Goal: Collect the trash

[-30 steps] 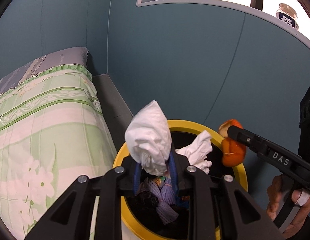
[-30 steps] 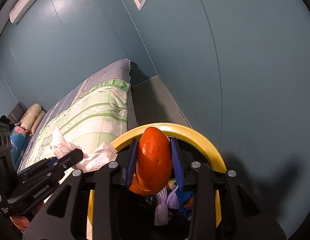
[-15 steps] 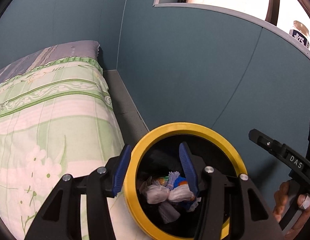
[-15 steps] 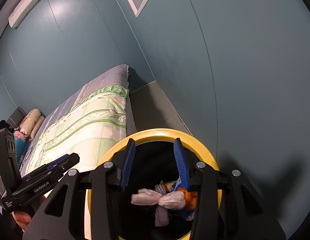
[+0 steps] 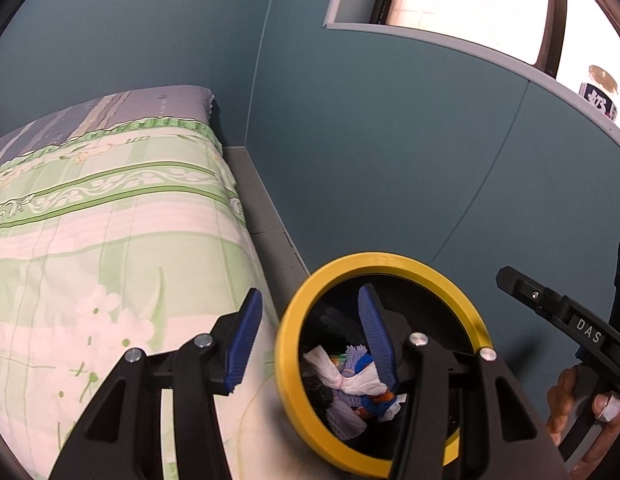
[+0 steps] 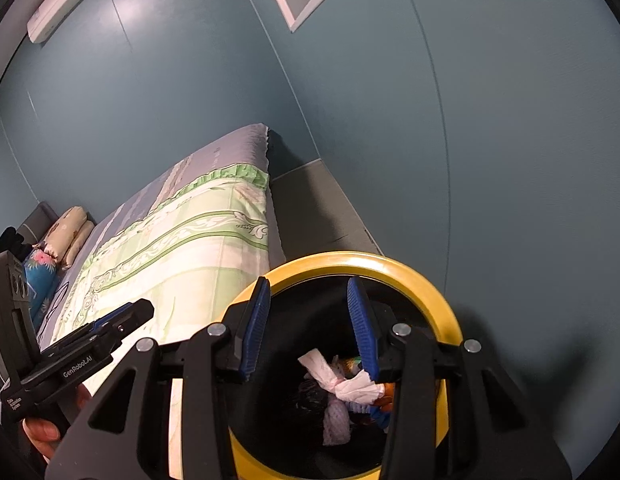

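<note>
A teal-walled bedroom, with a bed under a green floral bedspread (image 5: 110, 240) along the left of both frames. Nearest the lens, lower centre of the left wrist view, the left gripper (image 5: 306, 340) stands partly open and empty, one blue pad over the bedspread, the other over the mouth of the yellow-rimmed bin (image 5: 437, 276). In the right wrist view the right gripper (image 6: 308, 324) is likewise parted and holds nothing, both pads above the bin opening. Inside the bin lie a knotted white tissue (image 6: 341, 380), purple netting (image 6: 335, 420) and blue and orange scraps. Farther off, a jar (image 5: 599, 92) stands on the window ledge at upper right. Judged from this, the carried trash is deposited; no loose trash shows on the visible bedspread, and any left elsewhere cannot be told.
</note>
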`<action>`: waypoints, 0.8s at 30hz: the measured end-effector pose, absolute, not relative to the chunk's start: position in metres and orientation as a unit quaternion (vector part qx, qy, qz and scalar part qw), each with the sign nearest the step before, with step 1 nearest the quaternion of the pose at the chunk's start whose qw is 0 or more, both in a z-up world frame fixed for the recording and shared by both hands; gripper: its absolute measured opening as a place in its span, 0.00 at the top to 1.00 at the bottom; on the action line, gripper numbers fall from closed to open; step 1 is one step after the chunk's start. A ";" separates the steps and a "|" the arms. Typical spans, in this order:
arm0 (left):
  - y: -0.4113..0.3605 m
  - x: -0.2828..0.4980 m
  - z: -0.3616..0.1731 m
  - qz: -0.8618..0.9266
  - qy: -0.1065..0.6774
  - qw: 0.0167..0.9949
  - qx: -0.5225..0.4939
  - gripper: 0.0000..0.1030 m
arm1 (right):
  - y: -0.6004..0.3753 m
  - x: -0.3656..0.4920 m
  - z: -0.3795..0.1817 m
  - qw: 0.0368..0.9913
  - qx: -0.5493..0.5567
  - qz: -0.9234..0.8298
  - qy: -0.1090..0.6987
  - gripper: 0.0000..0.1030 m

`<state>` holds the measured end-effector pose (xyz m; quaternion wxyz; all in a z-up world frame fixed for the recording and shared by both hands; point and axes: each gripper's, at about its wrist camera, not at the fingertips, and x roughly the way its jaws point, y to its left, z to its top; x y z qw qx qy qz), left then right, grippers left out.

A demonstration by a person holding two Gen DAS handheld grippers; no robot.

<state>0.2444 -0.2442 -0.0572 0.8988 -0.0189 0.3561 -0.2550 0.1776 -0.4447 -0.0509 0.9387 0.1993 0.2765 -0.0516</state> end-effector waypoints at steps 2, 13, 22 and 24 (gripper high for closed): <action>-0.235 0.243 -0.055 -0.250 0.354 0.901 -0.023 0.54 | -0.438 0.177 -0.047 0.940 0.196 -0.048 0.275 0.63; -0.179 0.230 -0.036 -0.218 0.335 0.916 -0.045 0.54 | -0.398 0.177 -0.025 0.947 0.171 -0.020 0.270 0.63; -0.123 0.213 -0.019 -0.181 0.315 0.930 -0.059 0.54 | -0.361 0.178 -0.011 0.951 0.149 0.012 0.269 0.63; -0.106 0.207 -0.016 -0.167 0.310 0.934 -0.060 0.54 | -0.351 0.179 -0.007 0.952 0.144 0.020 0.268 0.62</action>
